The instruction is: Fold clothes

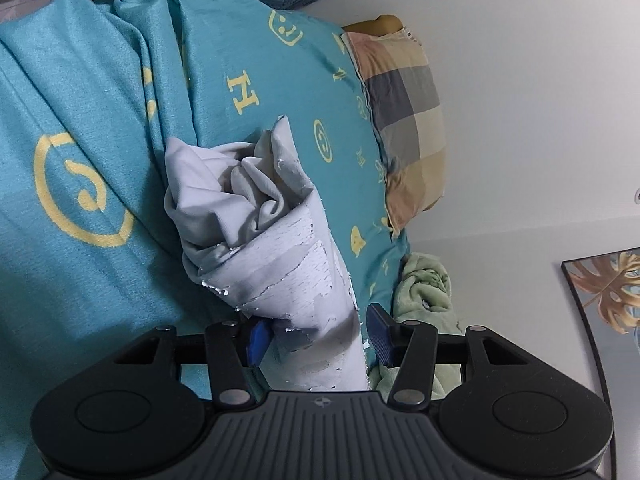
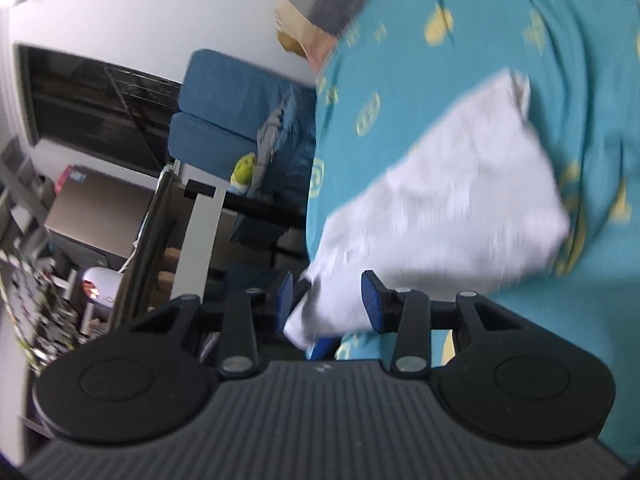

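Pale grey garment (image 1: 256, 216) lies bunched on teal bedspread (image 1: 80, 280), between your grippers. Left gripper (image 1: 316, 334): jaws apart, cloth between pads, not clamped. Right gripper (image 2: 326, 300): jaws apart, garment corner between them; view blurred, contact unclear. Close both fully before lifting, then pull apart to flatten. Open bedspread lies beyond garment; checked pillow (image 1: 404, 120) sits at far edge, so stay clear.
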A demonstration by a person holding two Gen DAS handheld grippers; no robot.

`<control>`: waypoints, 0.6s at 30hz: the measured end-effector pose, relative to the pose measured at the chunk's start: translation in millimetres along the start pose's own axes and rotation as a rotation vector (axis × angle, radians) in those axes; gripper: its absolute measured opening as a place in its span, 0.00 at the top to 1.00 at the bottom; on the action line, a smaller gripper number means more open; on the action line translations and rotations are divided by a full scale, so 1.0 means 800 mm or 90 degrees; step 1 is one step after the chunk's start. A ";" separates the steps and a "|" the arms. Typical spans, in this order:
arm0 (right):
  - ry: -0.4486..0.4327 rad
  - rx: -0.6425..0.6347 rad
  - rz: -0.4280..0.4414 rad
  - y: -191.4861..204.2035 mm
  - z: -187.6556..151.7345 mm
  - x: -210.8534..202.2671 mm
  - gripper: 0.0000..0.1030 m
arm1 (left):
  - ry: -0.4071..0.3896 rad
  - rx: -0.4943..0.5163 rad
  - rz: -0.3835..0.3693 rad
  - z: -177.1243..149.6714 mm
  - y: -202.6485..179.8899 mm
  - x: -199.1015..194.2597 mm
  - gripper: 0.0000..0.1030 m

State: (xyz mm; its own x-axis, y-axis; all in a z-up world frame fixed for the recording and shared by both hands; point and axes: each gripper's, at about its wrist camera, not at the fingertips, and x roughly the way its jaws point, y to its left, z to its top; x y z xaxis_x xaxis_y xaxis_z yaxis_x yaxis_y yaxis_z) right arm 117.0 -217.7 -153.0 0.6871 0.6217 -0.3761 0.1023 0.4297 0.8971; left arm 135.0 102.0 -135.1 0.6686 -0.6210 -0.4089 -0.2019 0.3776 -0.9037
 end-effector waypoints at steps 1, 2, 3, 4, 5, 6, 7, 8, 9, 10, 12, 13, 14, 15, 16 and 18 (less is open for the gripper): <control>0.001 0.013 -0.010 -0.003 -0.005 0.002 0.60 | -0.001 0.001 0.000 0.000 0.000 0.001 0.49; 0.002 0.023 -0.021 -0.006 -0.009 0.005 0.60 | -0.001 0.002 0.001 0.000 0.000 0.002 0.48; 0.003 0.029 -0.027 -0.009 -0.011 0.007 0.59 | -0.001 0.003 0.002 0.000 0.000 0.003 0.48; 0.007 0.037 -0.029 -0.011 -0.014 0.010 0.58 | -0.002 0.002 0.002 0.000 0.000 0.003 0.48; 0.011 0.044 -0.031 -0.014 -0.016 0.012 0.58 | -0.002 0.001 0.003 0.000 0.000 0.004 0.48; 0.014 0.054 -0.031 -0.017 -0.019 0.014 0.58 | -0.002 0.000 0.003 0.000 0.000 0.004 0.47; 0.016 0.065 -0.029 -0.020 -0.021 0.016 0.55 | -0.001 0.000 0.004 0.000 0.000 0.004 0.47; 0.015 0.076 -0.025 -0.023 -0.024 0.017 0.52 | -0.001 0.001 0.005 0.000 0.000 0.004 0.47; 0.013 0.085 -0.019 -0.025 -0.026 0.018 0.42 | -0.001 0.002 0.006 0.001 0.000 0.003 0.47; 0.010 0.094 -0.013 -0.027 -0.029 0.019 0.31 | -0.001 0.002 0.006 0.001 0.000 0.004 0.47; 0.001 0.116 -0.001 -0.032 -0.031 0.022 0.20 | -0.001 0.003 0.007 0.001 0.000 0.005 0.47; -0.002 0.130 0.004 -0.035 -0.029 0.025 0.20 | -0.001 0.002 0.007 0.001 0.000 0.005 0.47; -0.004 0.147 0.011 -0.039 -0.027 0.028 0.20 | -0.001 0.001 0.006 0.002 0.001 0.005 0.47; -0.005 0.166 0.020 -0.045 -0.025 0.032 0.20 | -0.002 0.000 0.006 0.003 0.001 0.006 0.47; -0.004 0.187 0.028 -0.051 -0.024 0.036 0.20 | -0.002 -0.001 0.006 0.003 0.000 0.008 0.47; 0.002 0.229 0.035 -0.064 -0.021 0.043 0.20 | -0.002 -0.003 0.006 0.005 0.000 0.011 0.47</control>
State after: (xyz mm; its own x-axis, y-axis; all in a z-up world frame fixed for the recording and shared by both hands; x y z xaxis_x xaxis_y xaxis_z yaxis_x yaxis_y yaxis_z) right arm 123.5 -207.5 -216.0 0.6964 0.6401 -0.3246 0.3117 0.1377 0.9401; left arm 143.4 99.2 -137.8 0.6692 -0.6152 -0.4166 -0.2113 0.3800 -0.9005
